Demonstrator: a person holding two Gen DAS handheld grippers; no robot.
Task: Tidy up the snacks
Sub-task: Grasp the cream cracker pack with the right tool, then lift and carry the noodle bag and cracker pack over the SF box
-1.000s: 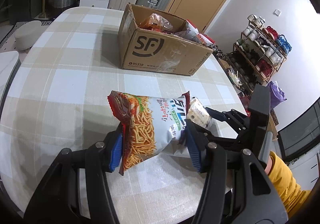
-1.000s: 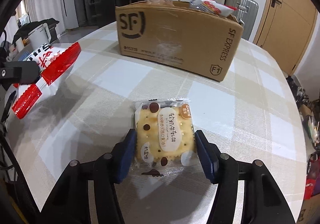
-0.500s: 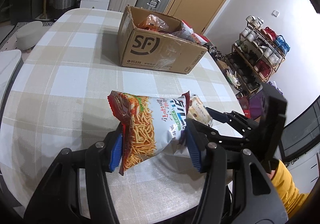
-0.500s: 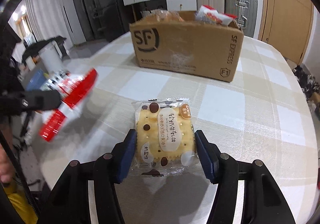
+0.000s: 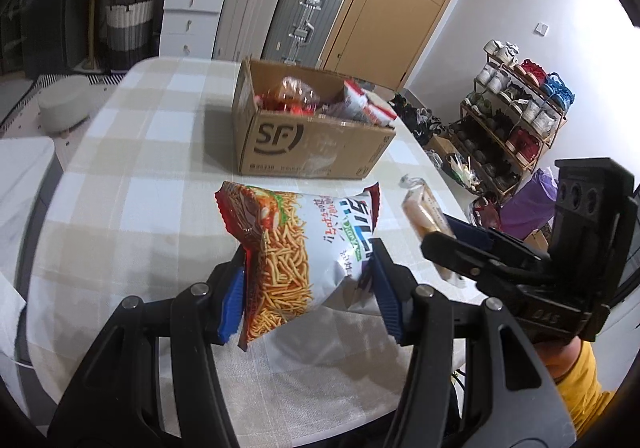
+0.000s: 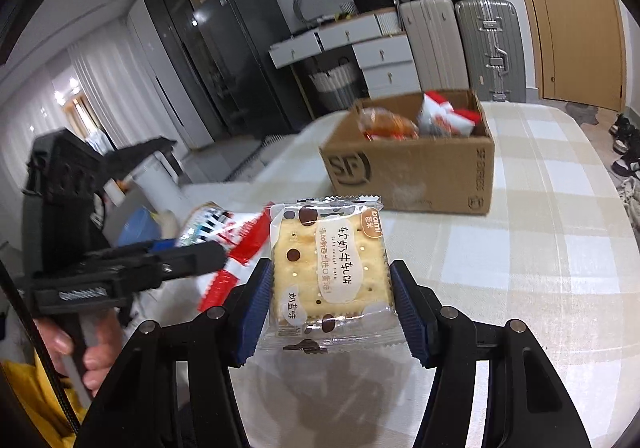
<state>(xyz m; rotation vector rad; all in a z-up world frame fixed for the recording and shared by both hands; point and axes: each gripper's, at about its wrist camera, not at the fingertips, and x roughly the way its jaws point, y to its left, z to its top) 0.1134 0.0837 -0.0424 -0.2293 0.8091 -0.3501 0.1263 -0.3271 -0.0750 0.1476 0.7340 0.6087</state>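
With the noodle-snack bag [image 5: 296,256] clamped in the left gripper [image 5: 308,288] and the cracker packet [image 6: 328,268] in the right gripper [image 6: 326,304], both held above the table [image 5: 132,176], the carrying step is judged underway, and a reach toward the cardboard box [image 5: 304,144] at twelve o'clock seems called for.

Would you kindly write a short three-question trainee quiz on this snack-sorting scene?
1. True or false: the cardboard box is empty.
2. What does the right gripper hold? A) cracker packet B) a bottle C) nothing
3. Fill in: the left gripper is shut on the ____.

Key: 1 false, snacks are already inside; 2 A; 3 noodle-snack bag.
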